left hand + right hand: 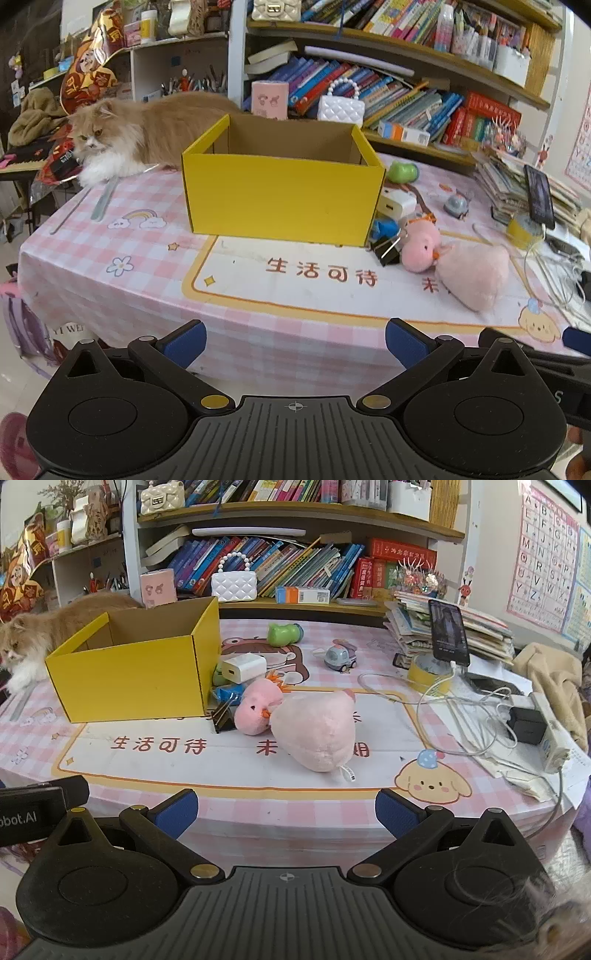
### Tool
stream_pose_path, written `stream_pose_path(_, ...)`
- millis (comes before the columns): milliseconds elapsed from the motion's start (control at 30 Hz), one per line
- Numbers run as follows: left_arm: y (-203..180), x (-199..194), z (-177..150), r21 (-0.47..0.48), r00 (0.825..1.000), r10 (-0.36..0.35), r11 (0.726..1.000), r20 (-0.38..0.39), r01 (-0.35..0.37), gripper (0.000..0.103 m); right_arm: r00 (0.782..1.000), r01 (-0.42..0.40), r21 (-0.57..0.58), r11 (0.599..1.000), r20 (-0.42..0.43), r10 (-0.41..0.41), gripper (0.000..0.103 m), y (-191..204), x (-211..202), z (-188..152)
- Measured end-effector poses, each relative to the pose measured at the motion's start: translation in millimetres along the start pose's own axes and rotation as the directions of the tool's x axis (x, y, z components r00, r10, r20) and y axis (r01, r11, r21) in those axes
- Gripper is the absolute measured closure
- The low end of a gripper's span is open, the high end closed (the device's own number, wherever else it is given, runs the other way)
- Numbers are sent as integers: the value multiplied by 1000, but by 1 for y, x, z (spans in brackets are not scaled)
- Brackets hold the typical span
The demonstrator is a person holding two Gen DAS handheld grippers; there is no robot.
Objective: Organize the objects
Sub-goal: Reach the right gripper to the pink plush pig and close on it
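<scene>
Both of my grippers hang at the near edge of the desk (229,771), the left gripper (295,341) and the right gripper (286,812) each with jaws spread wide and holding nothing. Just beyond my right one lies the pink plush toy (299,723) on its side, well clear of the desk's near edge, with bare cloth in front of it and to its right; I judge it the first thing to lift, best pinched across the narrow neck between head and body, where the stuffing will give and the jaws can close. Touching its head are a black binder clip (223,718) and a blue object (229,694), with a white charger (242,668) behind, all crowded against the right wall of the open yellow box (129,675), so I should come in from the open right side. The box looks empty and takes things from above. Farther back sit a small toy car (340,659) and a green toy (282,633). Tangled white cables (461,716) sprawl to the right, and an orange cat (147,129) lies behind the box's left end, both worth a wide berth.
</scene>
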State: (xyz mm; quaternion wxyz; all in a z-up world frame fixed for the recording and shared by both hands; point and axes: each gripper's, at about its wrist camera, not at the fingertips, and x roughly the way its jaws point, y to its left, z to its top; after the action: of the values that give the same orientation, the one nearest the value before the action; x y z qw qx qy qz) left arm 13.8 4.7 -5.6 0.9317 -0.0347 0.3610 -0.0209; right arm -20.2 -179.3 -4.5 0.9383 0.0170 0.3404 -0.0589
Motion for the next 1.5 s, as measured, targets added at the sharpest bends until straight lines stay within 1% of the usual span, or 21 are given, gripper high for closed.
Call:
stream_pose_path(233, -3, 4, 4, 7, 1000, 19, 1000, -8, -19, 0, 1000, -11, 1, 1000, -10, 11, 0, -1, 6, 4)
stream_pose_path(467, -9, 8, 6, 28, 999, 34, 999, -12, -33, 0, 999, -33, 11, 999, -38, 33, 0, -6, 17, 5)
stream_pose_path(700, -16, 14, 9, 27, 999, 42, 999, -20, -41, 0, 998, -36, 1, 999, -46, 36, 0, -12, 26, 10)
stream_pose_path(1000, -30, 32, 15, 35, 997, 54, 998, -50, -52, 0, 996, -37, -39, 999, -82, 33, 0, -21, 47, 18)
stream_pose_path(1267, -47, 46, 24, 23, 997, 65, 998, -36, -64, 0, 990, -98, -30, 995, -105, 94, 0, -40, 70, 30)
stream_pose_path(1367, -54, 53, 28, 14, 997, 71, 997, -40, -70, 0, 984, -131, -13, 991, -124, 129, 0, -50, 83, 36)
stream_pose_path(1500, -61, 62, 33, -3, 995, 89, 996, -51, -89, 0, 978, -147, -10, 989, -151, 144, 0, -57, 101, 43)
